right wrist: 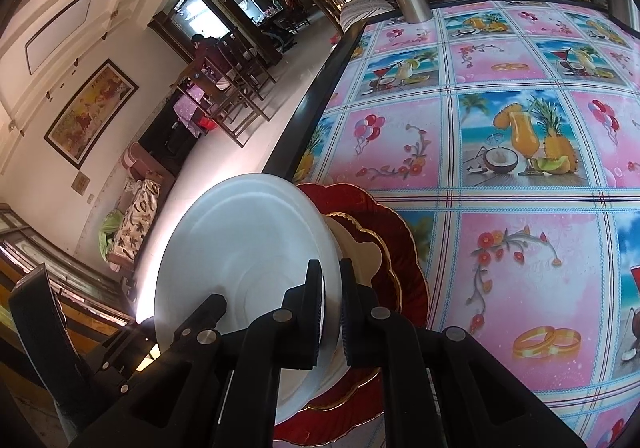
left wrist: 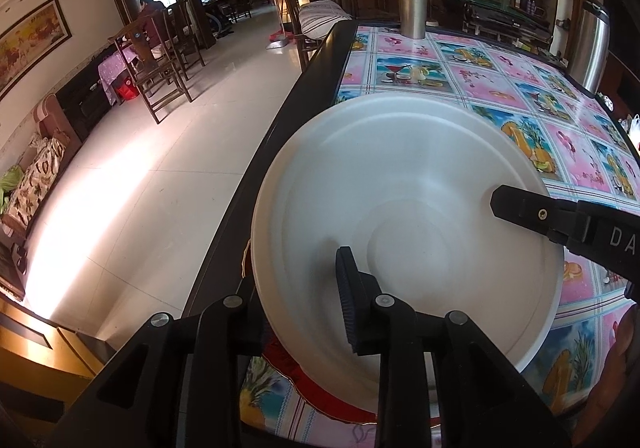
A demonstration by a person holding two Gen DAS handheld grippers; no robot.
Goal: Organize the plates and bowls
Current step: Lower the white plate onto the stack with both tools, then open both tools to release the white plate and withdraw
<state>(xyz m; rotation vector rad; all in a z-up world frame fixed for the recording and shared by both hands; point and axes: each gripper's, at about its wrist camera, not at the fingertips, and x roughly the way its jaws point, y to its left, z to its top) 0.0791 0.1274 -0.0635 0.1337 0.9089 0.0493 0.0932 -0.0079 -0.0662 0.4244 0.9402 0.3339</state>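
A large white plate point(left wrist: 400, 184) hangs tilted over the near left corner of the table. My right gripper point(right wrist: 330, 268) is shut on its rim; one of its fingers point(left wrist: 520, 208) shows at the plate's right edge in the left wrist view. My left gripper point(left wrist: 298, 272) stands open around the plate's near-left rim, one pad over the plate's face and the other finger outside the rim. Below the white plate point(right wrist: 240, 248) lies a stack of red gold-edged plates point(right wrist: 400, 248) with a cream scalloped plate point(right wrist: 360, 252) on top. A red plate point(left wrist: 292, 368) peeks out beneath.
A patterned pink and blue tablecloth point(right wrist: 520, 248) covers the table, whose dark edge point(left wrist: 280, 120) runs along the left. A steel flask point(left wrist: 414, 4) stands at the far end. A metal bin point(left wrist: 592, 44) is at far right. Chairs and a seated person point(left wrist: 150, 8) are across the tiled floor.
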